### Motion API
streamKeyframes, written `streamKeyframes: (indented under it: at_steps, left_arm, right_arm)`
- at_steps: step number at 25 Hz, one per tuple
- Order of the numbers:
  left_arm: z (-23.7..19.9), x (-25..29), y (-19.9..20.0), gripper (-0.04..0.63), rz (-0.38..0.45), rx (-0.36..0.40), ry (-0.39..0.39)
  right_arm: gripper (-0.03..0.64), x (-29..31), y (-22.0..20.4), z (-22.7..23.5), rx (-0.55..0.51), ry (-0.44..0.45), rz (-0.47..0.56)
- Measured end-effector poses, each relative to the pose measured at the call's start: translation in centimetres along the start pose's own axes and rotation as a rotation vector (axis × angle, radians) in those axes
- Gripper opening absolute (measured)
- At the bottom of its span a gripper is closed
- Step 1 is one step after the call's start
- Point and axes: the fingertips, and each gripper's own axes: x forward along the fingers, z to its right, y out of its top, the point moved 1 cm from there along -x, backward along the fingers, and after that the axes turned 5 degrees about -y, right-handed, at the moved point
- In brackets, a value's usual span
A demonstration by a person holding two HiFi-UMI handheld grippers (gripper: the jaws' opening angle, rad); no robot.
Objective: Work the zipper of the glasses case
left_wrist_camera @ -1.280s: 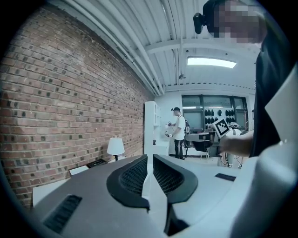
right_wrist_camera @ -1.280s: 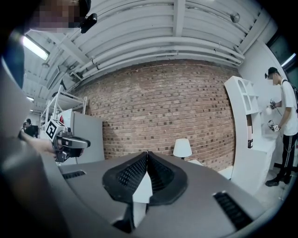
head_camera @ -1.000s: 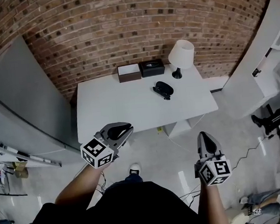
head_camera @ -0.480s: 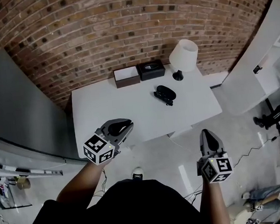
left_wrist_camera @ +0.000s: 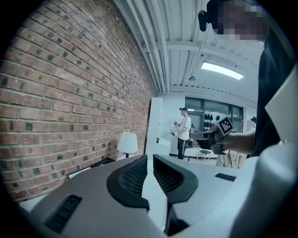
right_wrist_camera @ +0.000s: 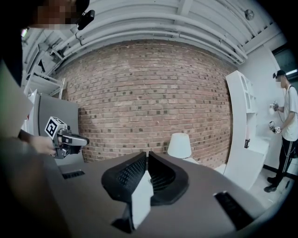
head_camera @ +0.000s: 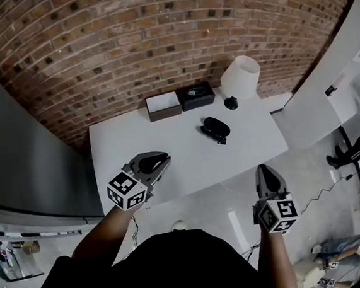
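Over the near edge of the counter [head_camera: 167, 141], the left hand-held gripper [head_camera: 161, 163] is pressed together on nothing. The right hand-held gripper [head_camera: 265, 175], just off the front corner, is all but together and also empty, its ribbed black pads just parting a sliver. Both have come closer to the counter than a second ago, so this reads as the approach, with the zipper untouched. Well ahead lies the glasses case [head_camera: 215, 128], a dark, rounded oval shell on the smooth white top, near a matte white lamp [head_camera: 240, 77] and rough brick wall [head_camera: 157, 35].
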Motion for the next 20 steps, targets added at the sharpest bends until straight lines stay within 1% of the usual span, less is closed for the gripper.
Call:
streamKeyframes:
  at_steps: [4, 10, 12, 13, 15, 17, 20]
  left_arm:
    - [-2.1, 0.2, 0.2, 0.057, -0.002, 0.001, -0.014]
    - [-4.0, -0.4, 1.1, 0.057, 0.039, -0.005, -0.013]
    - [-4.7, -0.7, 1.3, 0.060, 0.047, -0.007, -0.001]
    - [-5.0, -0.7, 1.3, 0.066, 0.047, -0.008, 0.010]
    - [-5.6, -0.8, 1.1, 0.103, 0.045, -0.015, 0.033]
    - [-6.0, -0.7, 0.9, 0.117, 0.042, -0.027, 0.041]
    - [-6.2, -0.1, 0.8, 0.123, 0.031, -0.024, 0.045]
  right_arm:
    - [0.024, 1.5, 0.8, -1.0, -0.014, -0.005, 0.002]
    - [0.040, 3.1, 1.1, -1.8, -0.012, -0.001, -0.008]
    - [0.052, 3.5, 1.5, -2.0, -0.021, 0.004, -0.004]
    - [0.060, 3.6, 1.6, -1.9, -0.024, 0.006, -0.003]
    - [0.080, 4.0, 1.8, -1.7, -0.024, 0.007, -0.003]
    - [0.094, 4.5, 1.8, -1.4, -0.018, 0.008, -0.004]
    - [0.107, 5.3, 1.5, -0.6, -0.007, 0.017, -0.005]
